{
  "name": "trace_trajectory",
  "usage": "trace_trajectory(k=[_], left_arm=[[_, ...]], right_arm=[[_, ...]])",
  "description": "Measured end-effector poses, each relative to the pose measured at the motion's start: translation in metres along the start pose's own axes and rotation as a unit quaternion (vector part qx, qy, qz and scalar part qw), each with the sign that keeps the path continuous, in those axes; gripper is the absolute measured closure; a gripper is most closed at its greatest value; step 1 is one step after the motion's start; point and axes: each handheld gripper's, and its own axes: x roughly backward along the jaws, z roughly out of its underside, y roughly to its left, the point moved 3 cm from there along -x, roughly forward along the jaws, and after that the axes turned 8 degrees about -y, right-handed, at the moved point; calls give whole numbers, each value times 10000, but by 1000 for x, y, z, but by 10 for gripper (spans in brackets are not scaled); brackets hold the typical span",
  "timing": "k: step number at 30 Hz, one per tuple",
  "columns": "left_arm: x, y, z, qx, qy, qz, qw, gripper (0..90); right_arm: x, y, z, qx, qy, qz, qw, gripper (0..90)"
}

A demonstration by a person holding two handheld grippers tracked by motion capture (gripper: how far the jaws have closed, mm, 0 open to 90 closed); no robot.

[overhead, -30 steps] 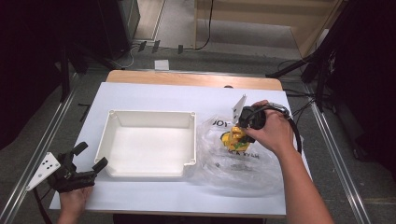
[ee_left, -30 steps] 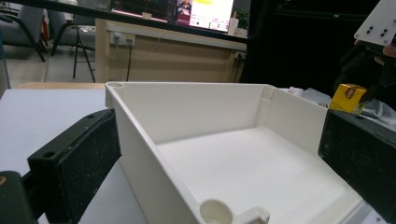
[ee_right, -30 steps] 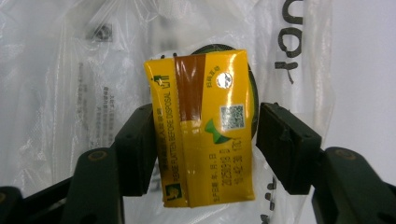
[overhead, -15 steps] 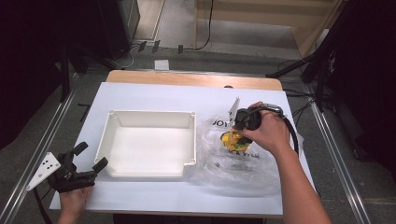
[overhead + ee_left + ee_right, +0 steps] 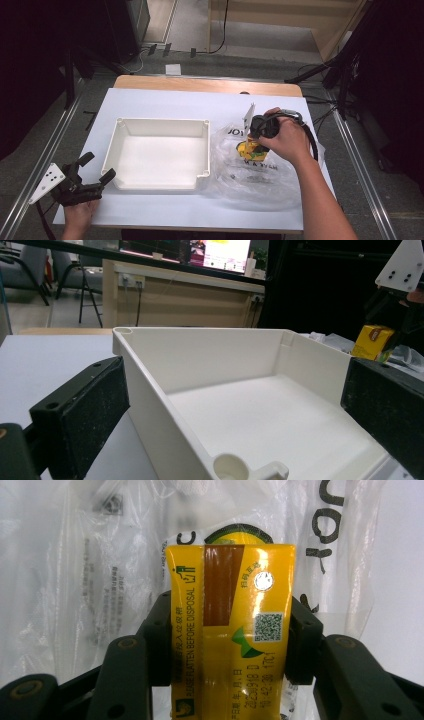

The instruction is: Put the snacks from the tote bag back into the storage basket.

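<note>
So nearest the person, at the near left corner of the table [image 5: 165, 102], the left gripper [image 5: 92, 179] sits with its jaws spread wide and nothing between them. Through the left gripper view those black pads frame the near corner of the white tray [image 5: 200, 405], but they aren't touching it.

Moving farther and to the right, the clear plastic bag [image 5: 250, 175] lies crumpled just right of the tray, flat on the table. On top of it is the yellow juice carton [image 5: 232, 630], and the right gripper [image 5: 255, 137] has just clamped down on it: the jaws have just been closing, and in the right gripper view the pads press both narrow sides of the carton, whose long axis runs straight out between them, away from the hand.

The relation that matters, I'd say: the tray lies to the left of the held carton, right next to the bag, open side up. The right hand [image 5: 287, 142] is the one with the carton and it's well nearer the tray's right wall than the left gripper is to the carton. So my guess is a lift clear of the bag and a short carry left over the rim.
</note>
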Motion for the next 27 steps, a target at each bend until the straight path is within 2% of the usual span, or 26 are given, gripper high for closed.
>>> trace_trajectory(k=[4, 7, 10, 13, 18, 22, 27], left_arm=[[0, 0, 0, 3, 1, 6, 10000, 0], [0, 0, 0, 3, 0, 11, 10000, 0], [0, 0, 0, 8, -1, 12, 10000, 0], [0, 0, 0, 16, -13, 16, 10000, 0], [1, 0, 0, 26, -19, 28, 10000, 0], [1, 0, 0, 15, -4, 30, 10000, 0], [0, -1, 0, 5, 5, 30, 10000, 0]], right_arm=[[7, 2, -4, -103, 15, -35, 9999, 520], [12, 0, -7, -13, -32, 25, 10000, 521], [18, 1, -10, -102, -37, -12, 9999, 520], [23, 0, -13, -86, -90, -28, 9999, 520], [31, 1, -18, -260, -158, -105, 9995, 520], [34, 0, -21, -193, -283, -81, 9994, 521], [39, 0, -24, -274, -295, -48, 9992, 521]])
